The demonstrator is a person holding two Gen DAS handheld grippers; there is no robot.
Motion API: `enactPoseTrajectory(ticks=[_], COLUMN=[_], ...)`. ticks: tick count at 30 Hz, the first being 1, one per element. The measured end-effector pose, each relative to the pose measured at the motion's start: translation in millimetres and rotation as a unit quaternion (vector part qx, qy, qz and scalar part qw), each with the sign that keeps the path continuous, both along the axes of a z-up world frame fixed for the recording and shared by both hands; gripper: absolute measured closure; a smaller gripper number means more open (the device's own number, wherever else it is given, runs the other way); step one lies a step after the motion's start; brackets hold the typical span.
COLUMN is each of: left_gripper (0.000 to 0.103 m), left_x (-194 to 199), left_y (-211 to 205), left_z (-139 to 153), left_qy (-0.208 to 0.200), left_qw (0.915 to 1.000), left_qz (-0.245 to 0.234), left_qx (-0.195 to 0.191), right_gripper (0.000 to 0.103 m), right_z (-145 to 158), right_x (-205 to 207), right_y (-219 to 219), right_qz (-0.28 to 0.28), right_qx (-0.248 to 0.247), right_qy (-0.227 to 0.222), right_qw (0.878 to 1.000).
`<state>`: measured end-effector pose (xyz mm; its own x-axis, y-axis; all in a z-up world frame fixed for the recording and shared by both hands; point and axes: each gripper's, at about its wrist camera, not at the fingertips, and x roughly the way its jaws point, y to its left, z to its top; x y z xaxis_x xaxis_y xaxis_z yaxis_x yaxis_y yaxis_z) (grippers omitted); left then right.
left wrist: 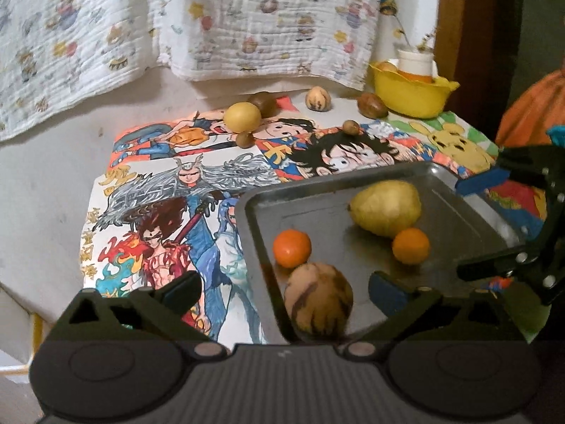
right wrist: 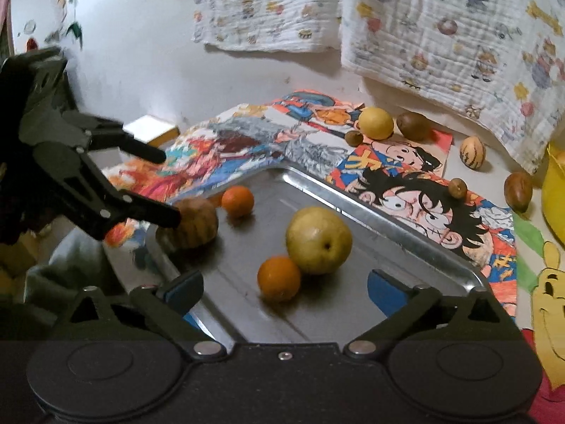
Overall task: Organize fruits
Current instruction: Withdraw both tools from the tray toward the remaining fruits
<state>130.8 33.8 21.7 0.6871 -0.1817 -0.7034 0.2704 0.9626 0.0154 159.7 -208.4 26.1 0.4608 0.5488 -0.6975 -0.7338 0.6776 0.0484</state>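
Observation:
A metal tray [left wrist: 469,219] [right wrist: 395,222] holds a yellow pear [left wrist: 386,208] [right wrist: 317,240], two oranges [left wrist: 292,248] [right wrist: 279,278] and a striped tan melon [left wrist: 317,300] [right wrist: 192,224]. My left gripper [left wrist: 282,289] is open, its jaws wide apart around the melon without touching it; in the right wrist view [right wrist: 166,183] it hovers beside the melon. My right gripper [right wrist: 286,286] is open and empty over the tray's near edge, close to one orange; it also shows in the left wrist view [left wrist: 459,226].
Loose fruits lie on the cartoon-print cloth [left wrist: 197,190] behind the tray: a yellow lemon [left wrist: 242,116] [right wrist: 376,123], brown kiwis [left wrist: 263,103], a striped melon [left wrist: 317,99] [right wrist: 472,152]. A yellow bowl [left wrist: 409,92] stands at the back right. Patterned cloths hang on the wall.

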Motion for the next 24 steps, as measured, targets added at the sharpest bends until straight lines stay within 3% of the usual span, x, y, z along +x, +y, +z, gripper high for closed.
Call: enactPoseTrajectory(ticks=[8,15,24], left_gripper=[0.0,0.0,0.0], left_x=[-16,-14,6], left_y=[-16,-16,-12], left_z=[-6,-9,-5], left_qy=[-0.002,0.013,0.026], left_qw=[0.998,0.9975,0.997], left_qz=[-0.041,-0.044,-0.041], left_qx=[0.048,0.054,0.06], right_gripper=[0.001,0.001,0.001], right_z=[-3,-6,-8], right_x=[-19,-22,7], right_y=[-21,-43,-74], right_qz=[-0.014,-0.039,-0.089], right_qx=[-0.041,-0.073,-0.102], right_qy=[0.011,0.012,-0.002], right_qw=[0.999,0.996,0.991])
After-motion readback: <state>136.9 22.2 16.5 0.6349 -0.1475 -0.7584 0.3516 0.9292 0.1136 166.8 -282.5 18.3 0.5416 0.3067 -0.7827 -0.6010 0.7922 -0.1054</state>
